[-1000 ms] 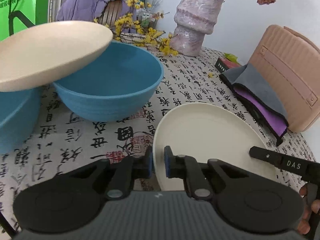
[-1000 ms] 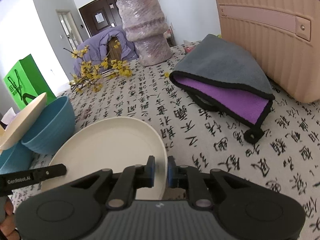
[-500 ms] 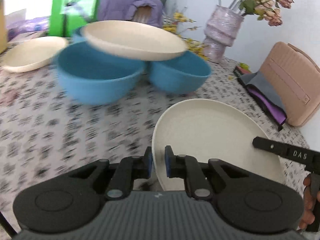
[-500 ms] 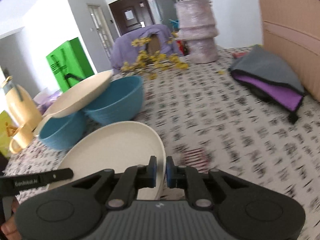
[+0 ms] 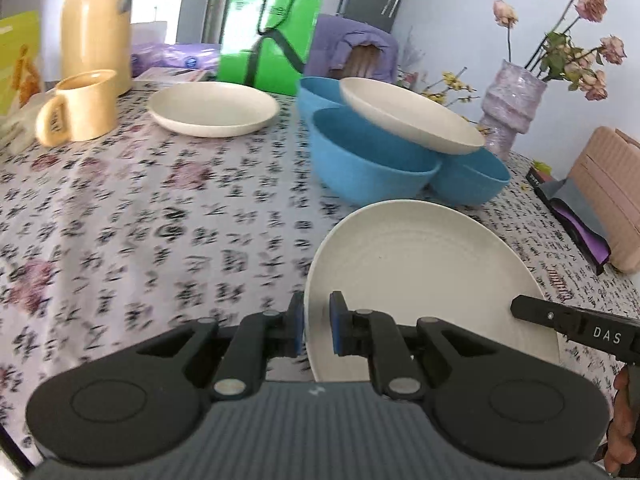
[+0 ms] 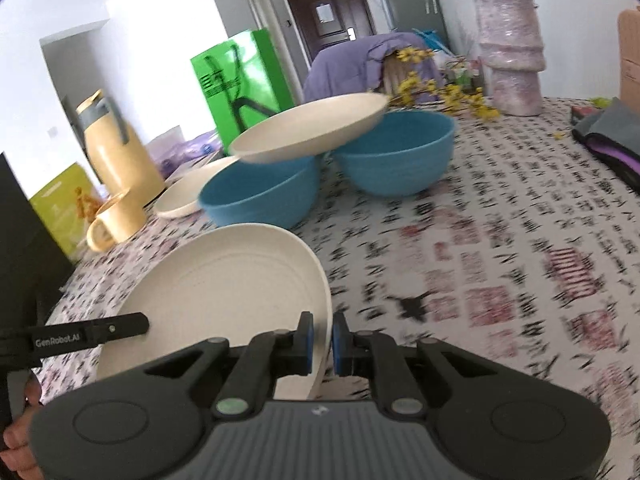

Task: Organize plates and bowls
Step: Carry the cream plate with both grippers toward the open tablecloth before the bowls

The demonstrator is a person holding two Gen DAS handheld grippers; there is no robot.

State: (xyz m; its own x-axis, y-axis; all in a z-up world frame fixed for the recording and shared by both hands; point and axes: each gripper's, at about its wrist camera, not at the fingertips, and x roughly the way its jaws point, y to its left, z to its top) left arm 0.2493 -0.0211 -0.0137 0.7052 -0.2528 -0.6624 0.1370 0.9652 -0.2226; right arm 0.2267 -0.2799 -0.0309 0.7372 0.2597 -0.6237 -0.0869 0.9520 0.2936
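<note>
Both claws, left (image 5: 316, 330) and right (image 6: 320, 344), still pinch the cream plate (image 5: 424, 280). It has swung away from the vase, so the far plate (image 5: 212, 108) at upper left looks like its stack.

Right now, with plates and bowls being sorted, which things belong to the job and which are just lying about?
Job:
- held plate
- plate on bowls
- far plate
- blue bowls

Lying about:
- mug
- yellow jug
- vase
- green bag
- folded cloth

The plates (image 5: 424, 276) are cream and the bowls (image 5: 368, 168) are blue. The tablecloth (image 5: 140, 220) is white with black characters and red stamps.
</note>
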